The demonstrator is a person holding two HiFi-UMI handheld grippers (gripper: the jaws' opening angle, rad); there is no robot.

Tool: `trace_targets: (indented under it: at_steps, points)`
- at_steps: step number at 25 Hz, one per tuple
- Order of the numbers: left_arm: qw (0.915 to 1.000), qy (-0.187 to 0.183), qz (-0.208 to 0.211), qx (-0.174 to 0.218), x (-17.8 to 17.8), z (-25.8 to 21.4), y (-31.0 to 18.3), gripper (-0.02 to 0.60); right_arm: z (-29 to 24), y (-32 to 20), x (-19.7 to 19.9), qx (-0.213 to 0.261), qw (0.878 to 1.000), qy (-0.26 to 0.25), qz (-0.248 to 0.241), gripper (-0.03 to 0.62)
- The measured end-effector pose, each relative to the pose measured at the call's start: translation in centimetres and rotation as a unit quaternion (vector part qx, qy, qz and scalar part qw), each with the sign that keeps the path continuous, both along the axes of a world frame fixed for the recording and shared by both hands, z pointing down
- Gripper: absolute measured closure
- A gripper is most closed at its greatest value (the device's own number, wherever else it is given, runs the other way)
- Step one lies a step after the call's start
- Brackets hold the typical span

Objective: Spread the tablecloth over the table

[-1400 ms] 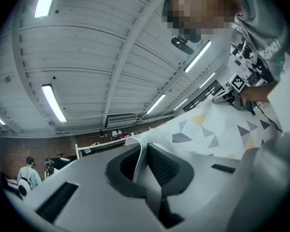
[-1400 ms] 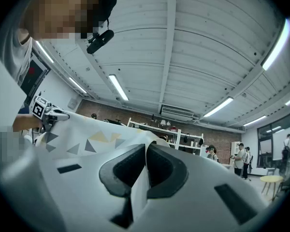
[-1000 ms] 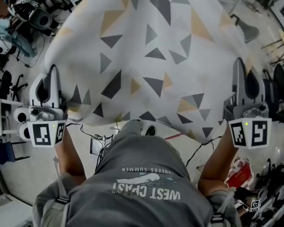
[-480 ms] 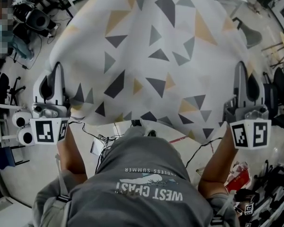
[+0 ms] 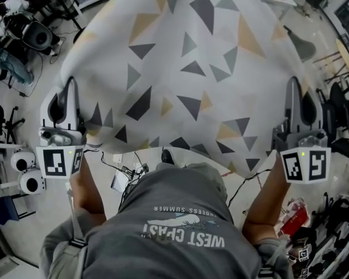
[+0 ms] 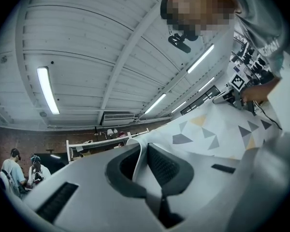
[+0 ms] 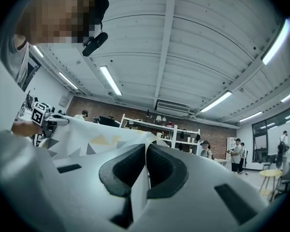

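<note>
A person in a grey shirt (image 5: 174, 231) is standing at six o'clock. The left gripper (image 5: 66, 92) at nine o'clock and the right gripper (image 5: 295, 92) at three o'clock are each pinching a near corner of the tablecloth (image 5: 186, 57), jaws clamped tight on the fabric. The white, triangle-patterned cloth is stretching between them and billowing away toward twelve o'clock.

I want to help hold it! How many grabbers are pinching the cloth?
2. The left gripper pinches the tablecloth at its near left corner, the right gripper at its near right corner. None seems hidden.
</note>
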State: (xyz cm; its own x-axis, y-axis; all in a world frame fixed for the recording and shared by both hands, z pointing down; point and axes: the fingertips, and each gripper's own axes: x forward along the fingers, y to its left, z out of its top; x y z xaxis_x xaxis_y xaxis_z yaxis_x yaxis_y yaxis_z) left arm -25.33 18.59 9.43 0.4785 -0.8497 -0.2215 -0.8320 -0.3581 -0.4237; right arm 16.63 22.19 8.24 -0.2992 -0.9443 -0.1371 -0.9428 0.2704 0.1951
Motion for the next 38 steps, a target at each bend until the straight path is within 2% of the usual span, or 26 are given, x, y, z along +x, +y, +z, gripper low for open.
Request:
trace_targets:
  at_steps: [10,19,27,38]
  points:
    - [0.9999,0.006,0.013,0.0,-0.3,0.5,-0.6,0.581,-0.2,0.6,-0.6,0.001,1.0,0.01,0.011,0.582]
    - [0.9999,0.007,-0.007,0.002,-0.2,0.8,-0.2,0.581,0.1,-1.0,-0.4,0.003,1.0,0.013,-0.011,0.582]
    - [0.9987,0.004,-0.049,-0.007,0.4,0.6,-3.8,0.581,0.1,-7.7,0.4,-0.004,0.999,0.007,-0.051,0.582]
    - [0.994,-0.011,-0.106,-0.024,5.2,1.3,-9.4,0.581,2.3,-17.7,4.5,-0.022,0.993,-0.013,-0.111,0.582]
